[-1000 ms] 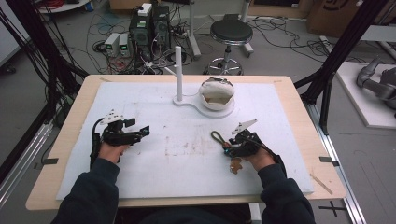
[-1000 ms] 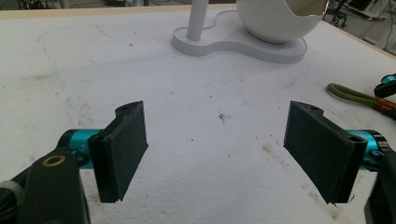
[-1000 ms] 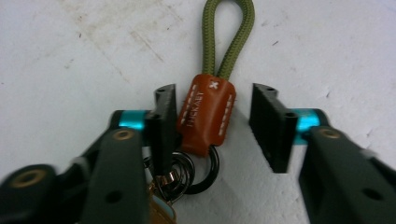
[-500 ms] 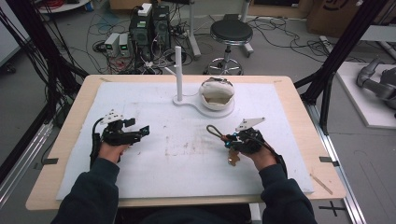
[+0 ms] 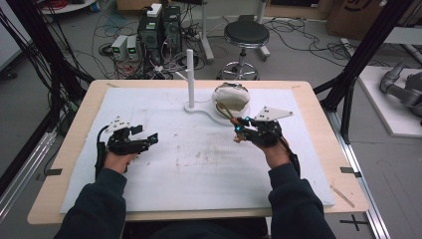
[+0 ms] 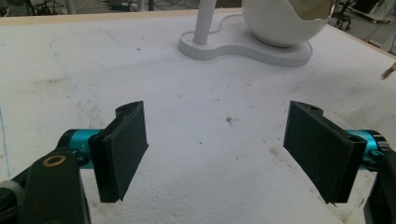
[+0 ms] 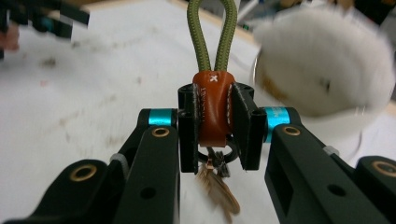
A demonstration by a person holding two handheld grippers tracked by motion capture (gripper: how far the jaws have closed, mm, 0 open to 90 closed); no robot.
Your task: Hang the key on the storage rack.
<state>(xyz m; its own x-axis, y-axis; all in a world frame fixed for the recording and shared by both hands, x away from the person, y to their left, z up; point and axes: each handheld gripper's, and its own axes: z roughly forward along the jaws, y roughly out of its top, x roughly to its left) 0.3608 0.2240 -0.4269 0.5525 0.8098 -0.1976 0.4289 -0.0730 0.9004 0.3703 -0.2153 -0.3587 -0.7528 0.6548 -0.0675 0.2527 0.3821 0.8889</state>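
Right tool [image 7: 215, 128] clamps a keychain [image 7: 213, 105] (olive loop), lifted off the desk [image 5: 199, 159]; hanging on post [image 5: 189, 74] remains. Left tool [image 6: 224, 154] gapes empty.

A white mat [image 5: 164, 164], stained at its middle, covers most of the wooden table [image 5: 69, 164]. At its far side a flat white base [image 5: 201, 110] carries an upright white post [image 5: 189, 74] and a round white bowl [image 5: 231, 97], which seems furry outside. On the floor beyond stand a black stool [image 5: 245, 35] and stacked electronics boxes [image 5: 160, 30] among loose cables [image 5: 114, 30].
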